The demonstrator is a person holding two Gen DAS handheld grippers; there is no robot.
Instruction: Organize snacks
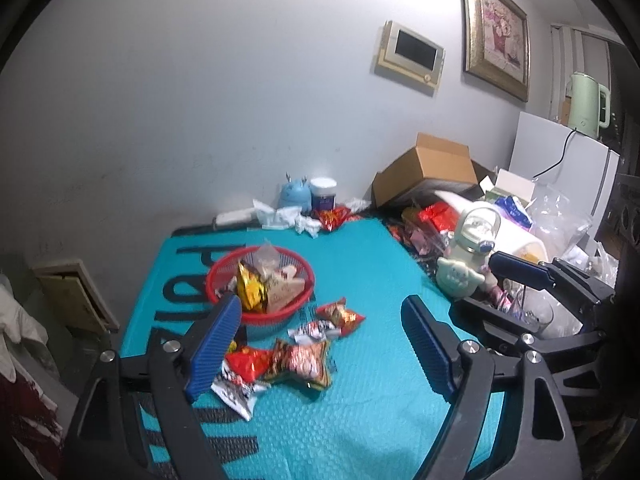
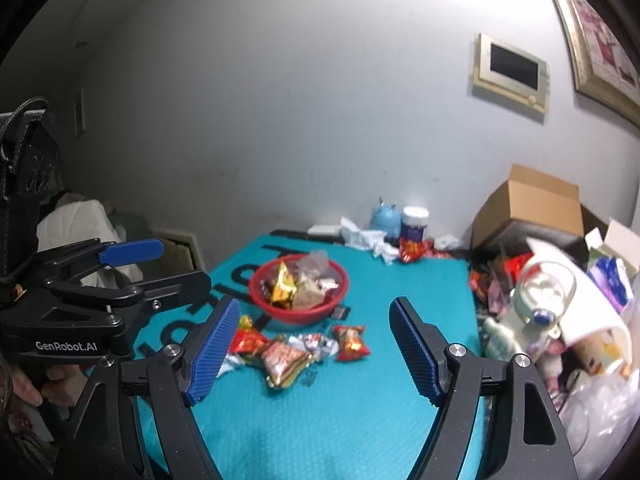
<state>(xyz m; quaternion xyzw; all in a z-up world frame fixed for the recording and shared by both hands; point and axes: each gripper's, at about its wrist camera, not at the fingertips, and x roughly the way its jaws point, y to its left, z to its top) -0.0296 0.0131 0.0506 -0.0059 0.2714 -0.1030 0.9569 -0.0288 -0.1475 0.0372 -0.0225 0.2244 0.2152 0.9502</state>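
A red mesh basket (image 1: pixel 224 270) (image 2: pixel 298 316) holding several snack packets stands on the teal mat (image 1: pixel 360 408) (image 2: pixel 340 420). In front of it lie several loose packets: a star-shaped one (image 1: pixel 304 362) (image 2: pixel 284 362), a red one (image 1: pixel 248 364) (image 2: pixel 248 340), a white one (image 1: pixel 236 394) and a small orange-red one (image 1: pixel 340 314) (image 2: pixel 350 342). My left gripper (image 1: pixel 320 302) hovers open above the loose packets, touching none. My right gripper (image 2: pixel 315 304) is open too, over the same pile. Each gripper shows at the edge of the other's view.
Clutter lines the mat's right side: a pale green bottle (image 1: pixel 468 252) (image 2: pixel 520 320), a glass (image 1: pixel 536 312), bags and a cardboard box (image 1: pixel 432 168) (image 2: pixel 532 208). At the back wall stand a blue figurine (image 1: pixel 294 196), a jar (image 1: pixel 323 194) and crumpled wrappers (image 1: pixel 280 216).
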